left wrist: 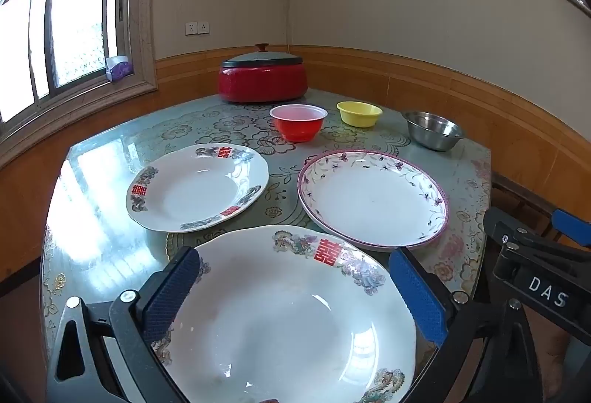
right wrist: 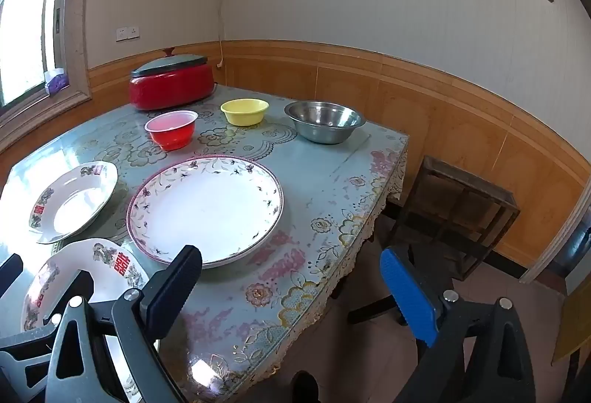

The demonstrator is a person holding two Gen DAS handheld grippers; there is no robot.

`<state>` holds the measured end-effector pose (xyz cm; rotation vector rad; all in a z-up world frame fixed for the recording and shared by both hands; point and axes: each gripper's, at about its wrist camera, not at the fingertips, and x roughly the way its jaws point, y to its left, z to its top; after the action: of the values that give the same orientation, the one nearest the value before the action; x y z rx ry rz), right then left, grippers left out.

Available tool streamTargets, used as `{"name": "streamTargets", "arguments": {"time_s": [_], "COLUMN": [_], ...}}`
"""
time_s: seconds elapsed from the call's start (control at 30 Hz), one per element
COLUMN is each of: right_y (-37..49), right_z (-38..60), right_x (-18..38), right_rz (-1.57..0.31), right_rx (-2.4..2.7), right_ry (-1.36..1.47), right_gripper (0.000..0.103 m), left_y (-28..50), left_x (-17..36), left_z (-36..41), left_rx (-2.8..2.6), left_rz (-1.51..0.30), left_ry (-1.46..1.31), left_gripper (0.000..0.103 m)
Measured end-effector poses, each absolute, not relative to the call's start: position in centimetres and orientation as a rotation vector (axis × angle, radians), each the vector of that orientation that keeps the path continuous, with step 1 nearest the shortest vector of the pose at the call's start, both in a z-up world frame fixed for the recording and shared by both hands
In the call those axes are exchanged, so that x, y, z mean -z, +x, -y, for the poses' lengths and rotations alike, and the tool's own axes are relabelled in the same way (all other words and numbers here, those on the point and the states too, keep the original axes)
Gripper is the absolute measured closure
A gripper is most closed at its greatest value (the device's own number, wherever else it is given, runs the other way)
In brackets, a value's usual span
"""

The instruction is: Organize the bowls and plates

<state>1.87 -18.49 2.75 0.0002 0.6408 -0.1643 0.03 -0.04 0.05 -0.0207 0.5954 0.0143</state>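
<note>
Three plates lie on the table. A large white plate with red characters (left wrist: pixel 288 314) is nearest; my left gripper (left wrist: pixel 295 292) is open above it, one finger on each side. It also shows in the right wrist view (right wrist: pixel 107 270). A smaller matching plate (left wrist: pixel 197 187) (right wrist: pixel 74 201) lies at the left. A floral-rimmed plate (left wrist: pixel 373 198) (right wrist: pixel 207 209) lies at the right. Behind them stand a red bowl (left wrist: pixel 298 122) (right wrist: pixel 171 129), a yellow bowl (left wrist: pixel 359 113) (right wrist: pixel 244 111) and a steel bowl (left wrist: pixel 433 130) (right wrist: pixel 324 121). My right gripper (right wrist: pixel 291 288) is open and empty over the table's front right corner.
A red lidded cooker (left wrist: pixel 263 78) (right wrist: pixel 171 83) stands at the back of the table (right wrist: pixel 332 181). A wooden crate (right wrist: pixel 458 214) sits on the floor right of the table. Walls enclose the back and right; a window (left wrist: pixel 55 44) is on the left.
</note>
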Motion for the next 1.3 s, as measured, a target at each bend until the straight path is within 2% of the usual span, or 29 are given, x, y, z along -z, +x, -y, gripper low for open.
{"name": "streamTargets", "arguments": {"time_s": [1.3], "right_y": [3.4], "right_z": [17.8], "right_x": [-2.1], "right_rz": [-0.682], "right_rx": [0.122], "right_ry": [-0.006], "right_gripper": [0.004], "left_y": [0.5], "left_x": [0.5], "left_z": [-0.5], "left_rx": [-0.030], "left_rz": [-0.632], "left_ry": [-0.035], "left_gripper": [0.000]}}
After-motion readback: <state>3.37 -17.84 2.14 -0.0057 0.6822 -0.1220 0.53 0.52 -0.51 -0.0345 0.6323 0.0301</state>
